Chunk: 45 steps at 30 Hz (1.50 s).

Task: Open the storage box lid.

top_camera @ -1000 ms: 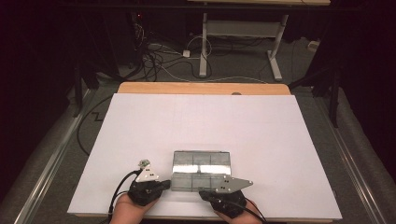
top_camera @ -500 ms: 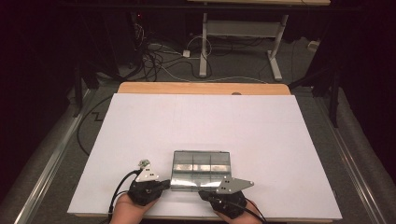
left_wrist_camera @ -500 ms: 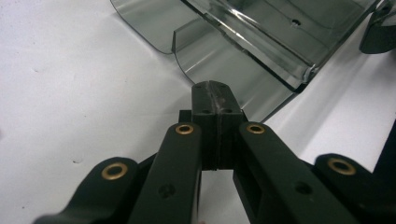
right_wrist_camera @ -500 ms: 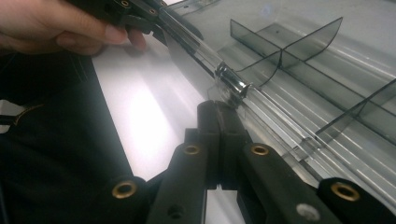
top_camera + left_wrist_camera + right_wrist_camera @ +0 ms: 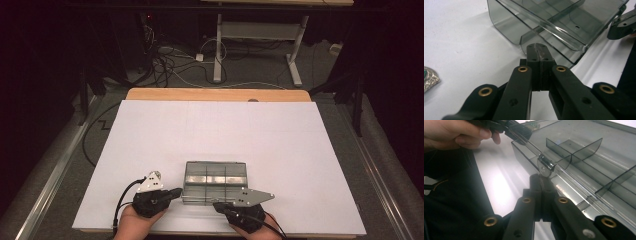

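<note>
Both claws are closed empty: left claw (image 5: pixel 172 192) and right claw (image 5: pixel 218 204) at the near edge of the clear divided box (image 5: pixel 216 175).

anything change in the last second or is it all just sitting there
Nothing visibly changed: both grippers, the left gripper and the right gripper, stay shut at the near edge of the clear compartment box, which has not moved on the white table.
</note>
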Each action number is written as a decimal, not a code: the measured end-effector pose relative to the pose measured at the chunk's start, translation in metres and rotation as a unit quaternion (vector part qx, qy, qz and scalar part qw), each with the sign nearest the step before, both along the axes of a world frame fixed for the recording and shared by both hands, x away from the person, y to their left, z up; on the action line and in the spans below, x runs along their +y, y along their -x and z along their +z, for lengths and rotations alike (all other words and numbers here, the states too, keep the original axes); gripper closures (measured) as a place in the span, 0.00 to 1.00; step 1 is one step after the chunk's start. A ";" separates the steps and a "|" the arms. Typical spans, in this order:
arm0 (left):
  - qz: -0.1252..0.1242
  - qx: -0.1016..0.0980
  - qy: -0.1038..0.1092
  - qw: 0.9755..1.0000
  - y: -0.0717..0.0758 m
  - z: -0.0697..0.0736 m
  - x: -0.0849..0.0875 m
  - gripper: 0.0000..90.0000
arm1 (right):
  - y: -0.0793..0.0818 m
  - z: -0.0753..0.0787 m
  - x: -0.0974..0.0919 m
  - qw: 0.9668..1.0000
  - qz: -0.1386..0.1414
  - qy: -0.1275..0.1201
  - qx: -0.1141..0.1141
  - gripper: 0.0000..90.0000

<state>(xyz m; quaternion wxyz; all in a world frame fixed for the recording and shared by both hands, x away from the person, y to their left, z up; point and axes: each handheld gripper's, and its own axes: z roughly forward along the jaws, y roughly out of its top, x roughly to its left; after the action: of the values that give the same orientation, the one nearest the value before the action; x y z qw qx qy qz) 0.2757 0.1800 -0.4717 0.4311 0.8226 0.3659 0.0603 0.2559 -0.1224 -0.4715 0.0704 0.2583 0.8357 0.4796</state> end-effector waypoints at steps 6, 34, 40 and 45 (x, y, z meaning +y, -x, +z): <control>-0.005 -0.008 0.007 1.000 0.001 0.004 0.000 0.97 | 0.000 0.004 0.001 1.000 -0.001 -0.007 -0.007 1.00; -0.029 -0.043 0.041 0.998 0.001 0.012 -0.008 0.97 | -0.004 0.014 0.002 0.999 -0.005 -0.020 -0.025 1.00; -0.032 -0.042 0.039 0.998 0.000 0.011 -0.009 0.97 | -0.003 0.013 0.002 0.999 -0.014 -0.009 -0.029 1.00; -0.033 -0.044 0.042 0.998 -0.002 0.012 -0.010 0.97 | -0.001 0.012 -0.002 0.999 -0.024 -0.002 -0.031 1.00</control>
<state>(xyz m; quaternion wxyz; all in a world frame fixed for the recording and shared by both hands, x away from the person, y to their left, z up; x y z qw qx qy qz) 0.2774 0.1701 -0.4593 0.4824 0.8119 0.3216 0.0674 0.2567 -0.1245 -0.4591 0.1077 0.2635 0.8256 0.4872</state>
